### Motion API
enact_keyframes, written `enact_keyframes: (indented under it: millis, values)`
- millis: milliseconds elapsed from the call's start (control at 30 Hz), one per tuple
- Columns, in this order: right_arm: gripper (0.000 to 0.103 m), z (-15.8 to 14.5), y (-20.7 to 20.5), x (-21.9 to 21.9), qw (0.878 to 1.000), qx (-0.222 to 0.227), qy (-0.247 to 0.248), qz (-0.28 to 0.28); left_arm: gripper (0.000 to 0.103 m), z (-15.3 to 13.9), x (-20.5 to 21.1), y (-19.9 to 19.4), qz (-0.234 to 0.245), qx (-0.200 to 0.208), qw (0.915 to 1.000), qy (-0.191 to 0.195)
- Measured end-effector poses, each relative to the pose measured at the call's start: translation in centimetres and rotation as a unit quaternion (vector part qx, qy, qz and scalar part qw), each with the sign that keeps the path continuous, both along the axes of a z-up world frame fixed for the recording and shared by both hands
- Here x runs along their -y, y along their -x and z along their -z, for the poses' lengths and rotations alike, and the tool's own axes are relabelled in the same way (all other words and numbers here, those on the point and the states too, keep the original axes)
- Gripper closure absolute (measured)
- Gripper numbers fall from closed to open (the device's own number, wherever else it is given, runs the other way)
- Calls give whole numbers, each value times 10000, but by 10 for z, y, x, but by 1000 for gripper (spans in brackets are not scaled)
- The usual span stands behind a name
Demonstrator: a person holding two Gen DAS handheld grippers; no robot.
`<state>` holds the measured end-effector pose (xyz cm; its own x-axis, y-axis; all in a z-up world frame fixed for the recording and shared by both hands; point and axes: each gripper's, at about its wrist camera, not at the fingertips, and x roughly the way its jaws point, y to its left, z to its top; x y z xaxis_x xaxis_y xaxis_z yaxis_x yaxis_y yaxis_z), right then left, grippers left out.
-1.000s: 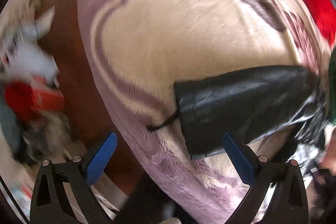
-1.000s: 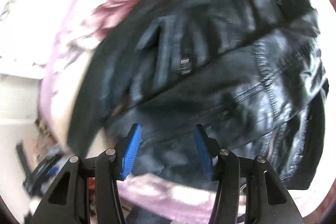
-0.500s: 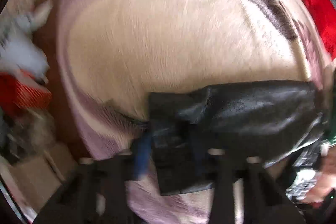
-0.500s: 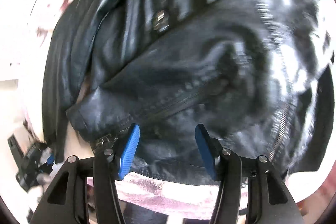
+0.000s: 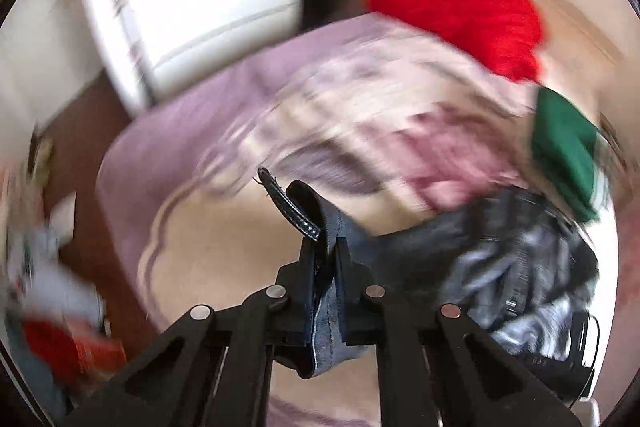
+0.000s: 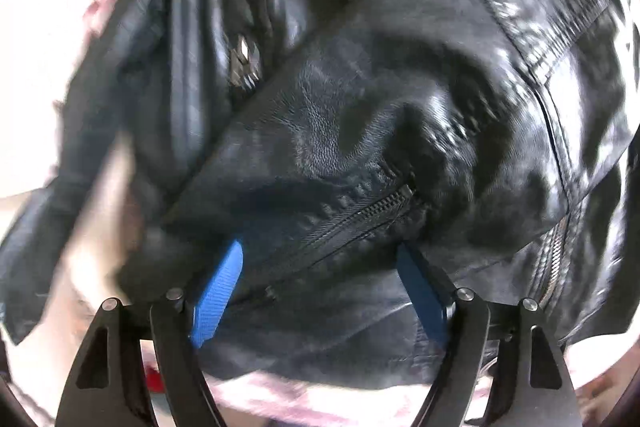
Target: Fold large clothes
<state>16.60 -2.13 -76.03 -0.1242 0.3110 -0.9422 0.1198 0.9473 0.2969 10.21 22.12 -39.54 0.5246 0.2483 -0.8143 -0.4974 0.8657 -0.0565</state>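
**Sleeve end pinched on the left, body of the jacket under the right**

Left gripper (image 5: 325, 255) clamped tight on the sleeve (image 5: 384, 247) of the black leather jacket (image 6: 360, 115), jaws pressed together with the cuff and its grey lining bunched between them and a short strap poking up toward 11 o'clock. From that grip, sleeve running away toward 3 o'clock, down to the crumpled bulk of the jacket at 4 o'clock on the purple-and-cream blanket (image 5: 192, 251). Long axis of the sleeve thus roughly 9-to-3 across the left view.

Right gripper (image 6: 320, 291) spread wide, blue pads on either side of a zipper (image 6: 360, 219) slanting from 8 toward 2 o'clock; nothing held, whether touching the leather impossible to tell.

Judged from this: left nearer the sleeve end, right nearer the jacket body, so likely a fold of sleeve inward toward 3 o'clock with the right pinning the body.

Red garment (image 5: 460, 11) and green garment (image 5: 564, 151) lying beyond, at 1 to 2 o'clock, well apart from the grip.
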Motion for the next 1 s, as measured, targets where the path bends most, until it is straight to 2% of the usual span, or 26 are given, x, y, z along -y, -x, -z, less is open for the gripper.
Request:
enact_keyframes:
  millis: [33,100,167,233,333,367,400,433,500,567,600,667,733,767,800,833,867,900,933,967,1000]
  values:
    - [21,-8,4,17,9994,-18,-285,209,96,-9,26,-9,309,65,9993,-189]
    - [21,-23,20,55,9968,-38,-496,618,96,-23,74,-23,874,194,9953,-363]
    - [21,-40,42,102,9932,-24,-561,1017,96,-28,139,-37,1514,250,9868,-520]
    - [21,-49,60,160,9888,-29,-508,1400,96,-22,207,-48,2207,294,9740,-410]
    - [21,-52,85,243,9826,-94,-247,1839,96,4,314,-54,3211,102,9467,-214]
    - [21,-58,86,261,9807,-120,-127,1945,96,18,350,-50,3532,8,9353,-194]
    - [21,-60,104,297,9768,-168,41,2136,96,30,379,-46,3817,-70,9241,-167]
    - [21,-61,108,315,9740,-208,109,2252,96,50,416,-39,4184,-211,9079,-174]
    - [21,-54,124,356,9670,-323,239,2517,96,73,457,-31,4595,-427,8870,-152]
    - [21,-56,149,400,9591,-415,322,2783,96,103,488,-21,4862,-746,8706,-115]
    - [21,-57,153,412,9572,-430,346,2840,95,113,498,-18,4908,-895,8665,-140]
    - [21,-61,165,431,9571,-403,328,2850,90,135,503,-20,4895,-1259,8629,-50]
    - [21,-64,167,430,9600,-371,268,2762,88,147,496,-25,4869,-1630,8580,139]
    - [21,-65,166,433,9622,-352,199,2695,80,149,493,-21,4865,-1735,8561,177]
    - [21,-69,166,433,9642,-328,101,2629,66,148,488,-18,4865,-1769,8554,194]
    - [21,-73,167,435,9663,-299,-43,2555,60,145,481,-16,4854,-1799,8553,220]
    - [21,-75,165,437,9674,-272,-134,2514,45,141,471,-15,4821,-1842,8560,303]
    - [21,-71,152,427,9680,-248,-195,2489,31,137,465,-16,4777,-1868,8574,404]
    - [21,-74,149,423,9692,-194,-324,2433,28,130,447,-14,4624,-1900,8645,524]
    - [21,-68,128,405,9698,-153,-414,2399,25,128,442,-12,4481,-1924,8711,575]
    - [21,-70,121,398,9706,-90,-508,2351,25,125,424,-11,4268,-1970,8803,639]
